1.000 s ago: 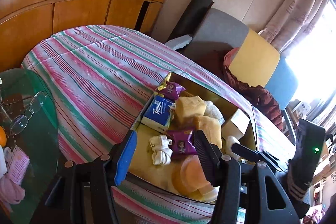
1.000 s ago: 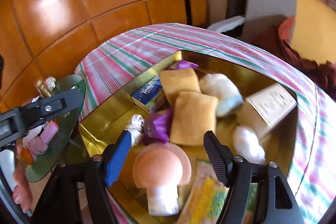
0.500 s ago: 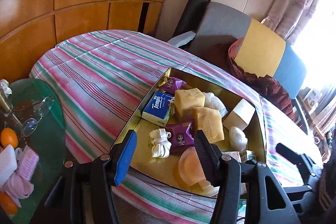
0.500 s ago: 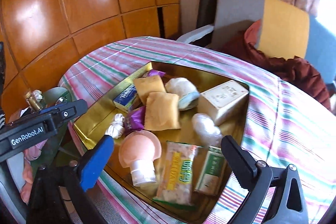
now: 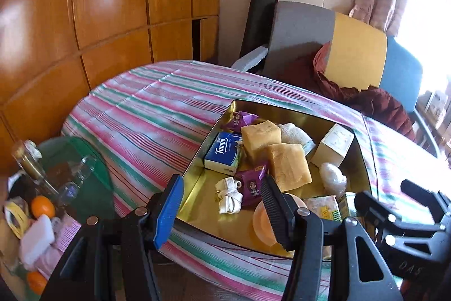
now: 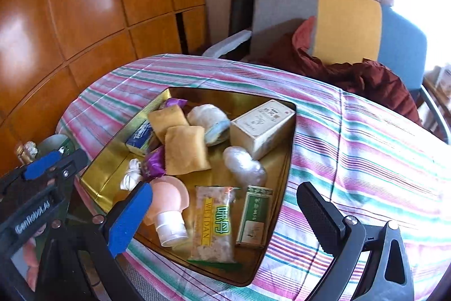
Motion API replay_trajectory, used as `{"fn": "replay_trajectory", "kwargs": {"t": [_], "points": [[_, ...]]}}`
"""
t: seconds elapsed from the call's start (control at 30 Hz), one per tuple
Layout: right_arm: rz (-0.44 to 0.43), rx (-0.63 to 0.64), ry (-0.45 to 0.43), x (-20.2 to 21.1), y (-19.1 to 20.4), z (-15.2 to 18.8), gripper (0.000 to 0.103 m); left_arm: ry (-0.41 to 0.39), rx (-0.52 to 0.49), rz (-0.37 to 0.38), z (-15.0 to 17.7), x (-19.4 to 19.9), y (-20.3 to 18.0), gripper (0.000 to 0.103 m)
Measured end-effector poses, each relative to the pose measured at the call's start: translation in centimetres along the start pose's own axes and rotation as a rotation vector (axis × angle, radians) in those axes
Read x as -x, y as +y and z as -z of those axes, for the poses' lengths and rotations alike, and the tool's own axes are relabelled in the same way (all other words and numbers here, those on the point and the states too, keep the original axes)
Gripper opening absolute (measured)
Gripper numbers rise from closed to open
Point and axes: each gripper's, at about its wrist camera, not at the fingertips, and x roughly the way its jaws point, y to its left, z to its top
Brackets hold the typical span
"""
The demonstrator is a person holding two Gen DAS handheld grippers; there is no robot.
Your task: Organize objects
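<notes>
A gold tray [image 5: 201,206] [image 6: 112,160] rests on the striped tablecloth [image 5: 146,114]. Inside it lie a Tempo tissue pack [image 5: 224,151], two yellow buns [image 6: 184,148], purple snack packets [image 5: 252,186], a white cord bundle [image 5: 229,195], a peach mushroom-shaped bottle [image 6: 167,202], a WEIDAN snack bag [image 6: 214,227], a green box [image 6: 255,212], a beige box [image 6: 262,123] and a bubble-wrap ball [image 6: 243,164]. My left gripper [image 5: 221,184] hovers open over the tray's near corner. Above the tray's near side my right gripper [image 6: 224,191] stands wide open, nothing between its fingers.
A green glass side table [image 5: 70,160] at the left holds oranges, a bottle and glasses. Behind the table stands an armchair [image 6: 346,21] with a dark red garment [image 6: 360,78]. Wooden wall panels [image 5: 112,4] fill the left background.
The right gripper's jaws have spread much wider and drawn back up from the peach bottle, which lies in the tray. Both grippers have pulled back and rolled, showing more of the tray.
</notes>
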Motion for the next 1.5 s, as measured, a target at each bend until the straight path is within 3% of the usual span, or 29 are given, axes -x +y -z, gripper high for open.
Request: {"fn": "replay_trajectory", "kwargs": {"t": [0.3,0.53,0.93,1.5], "points": [[0.109,-0.068,-0.017,0.7,-0.9,-0.3,0.103,0.005,-0.023,-0.029,-0.1,0.6,-0.6,0.057],[0.138,-0.093,-0.034,1.1,-1.4,-0.3,0.103,0.06,-0.021,-0.032,0.1,0.0,-0.7,0.057],[0.164,-0.09,-0.033,1.3,-1.0,-0.1,0.103,0.081,-0.036,-0.031,0.5,-0.3,-1.1,0.057],[0.219,-0.077,-0.027,0.9,-0.9,0.1,0.103,0.069,-0.056,0.007,0.5,0.4,-1.7,0.057]]}}
